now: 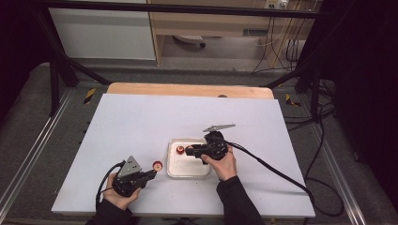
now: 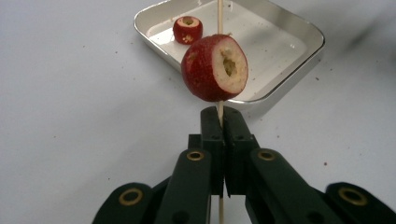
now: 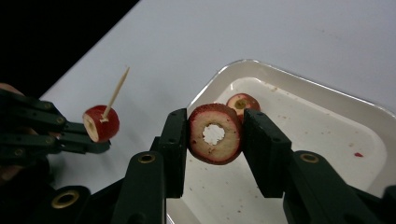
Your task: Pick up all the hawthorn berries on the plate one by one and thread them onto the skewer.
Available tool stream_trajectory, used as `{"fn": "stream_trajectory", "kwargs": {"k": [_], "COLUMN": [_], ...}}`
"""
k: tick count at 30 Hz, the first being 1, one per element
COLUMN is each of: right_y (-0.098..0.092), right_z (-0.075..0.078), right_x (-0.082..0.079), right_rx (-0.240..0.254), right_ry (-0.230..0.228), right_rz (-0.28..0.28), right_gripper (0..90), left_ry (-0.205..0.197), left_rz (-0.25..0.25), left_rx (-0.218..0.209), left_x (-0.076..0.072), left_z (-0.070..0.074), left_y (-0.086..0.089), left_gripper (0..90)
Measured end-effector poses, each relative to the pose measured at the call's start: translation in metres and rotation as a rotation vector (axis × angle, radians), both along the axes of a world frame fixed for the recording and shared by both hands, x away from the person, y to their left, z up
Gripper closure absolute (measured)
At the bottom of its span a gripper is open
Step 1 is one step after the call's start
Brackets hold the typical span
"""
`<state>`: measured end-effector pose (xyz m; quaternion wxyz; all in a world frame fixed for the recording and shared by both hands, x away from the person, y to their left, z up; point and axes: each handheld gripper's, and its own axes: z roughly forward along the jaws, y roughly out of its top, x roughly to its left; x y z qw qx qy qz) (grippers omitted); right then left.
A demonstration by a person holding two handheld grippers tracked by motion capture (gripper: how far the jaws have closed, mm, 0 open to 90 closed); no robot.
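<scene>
At lower left, your left gripper pinches a thin, snappable skewer carrying one cored red fruit. Centre frame, over the tray, your right gripper squeezes a soft hollow fruit by its skin; grip gently.

My white tabletop ends at a wooden strip along its far edge. Beyond stand a white cabinet, wooden shelving and tangled cables; grey floor surrounds me.

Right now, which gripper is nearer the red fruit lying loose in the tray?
Right. The right gripper hovers just beside the loose fruit over the tray; the left gripper is outside it.
</scene>
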<state>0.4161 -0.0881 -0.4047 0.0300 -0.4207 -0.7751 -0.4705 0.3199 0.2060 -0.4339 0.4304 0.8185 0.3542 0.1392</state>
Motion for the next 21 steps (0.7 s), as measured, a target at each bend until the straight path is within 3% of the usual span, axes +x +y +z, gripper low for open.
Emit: {"fn": "stream_trajectory", "kwargs": {"k": [2,10,21], "right_y": [-0.002,-0.008,-0.01], "right_z": [-0.003,-0.008,-0.002], "right_x": [-0.004,-0.009,-0.012], "right_rx": [0.064,0.242,0.377], "right_ry": [-0.011,-0.056,-0.122], "right_rz": [-0.029,-0.13,-0.22], "right_gripper": [61.8,61.8,61.9], "left_ry": [-0.004,-0.023,-0.029], "left_rz": [0.018,0.066,0.099], "left_rx": [-0.005,-0.05,-0.102], "left_x": [-0.001,-0.003,-0.004], "left_z": [0.001,0.004,0.008], "left_y": [-0.002,-0.011,-0.026], "left_gripper": [88.4,88.4,88.4]}}
